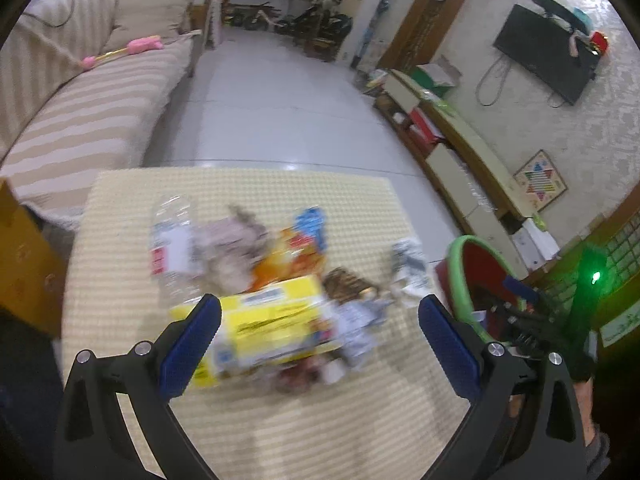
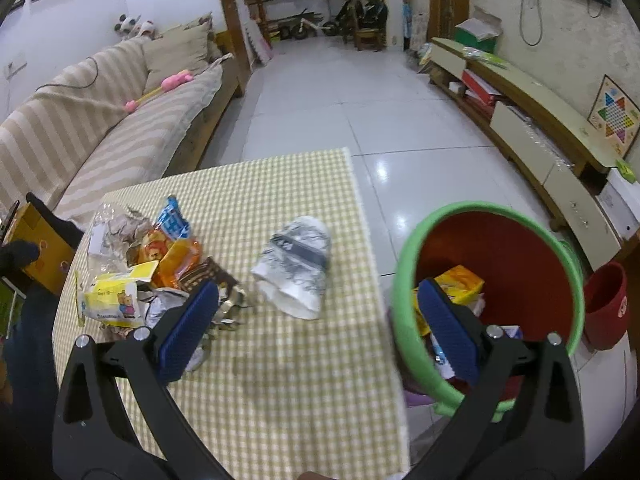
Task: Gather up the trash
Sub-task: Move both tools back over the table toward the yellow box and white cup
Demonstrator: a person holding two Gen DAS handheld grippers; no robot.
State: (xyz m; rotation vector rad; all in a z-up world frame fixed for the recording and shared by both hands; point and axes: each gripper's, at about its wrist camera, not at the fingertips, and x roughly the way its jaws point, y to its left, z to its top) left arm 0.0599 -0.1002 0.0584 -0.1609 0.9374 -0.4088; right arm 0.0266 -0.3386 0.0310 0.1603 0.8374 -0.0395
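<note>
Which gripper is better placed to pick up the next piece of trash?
Left. The left gripper, open, already frames the yellow carton; the open right gripper hangs between the pile and the green-rimmed red bin.

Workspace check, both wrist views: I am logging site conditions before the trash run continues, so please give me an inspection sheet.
Surface: table under a yellow checked cloth, beside the bin.
Job's things: yellow carton, clear plastic bottle, orange snack wrappers and a white crumpled bag lie on the cloth; red bin with a green rim already holds an orange box.
Clutter: small red bucket on the floor past the bin.
Grippers: left gripper open above the carton; right gripper open, holding nothing.
Cables: loops hang under the wall TV.
Surroundings: striped sofa, low TV cabinet, tiled floor.
</note>
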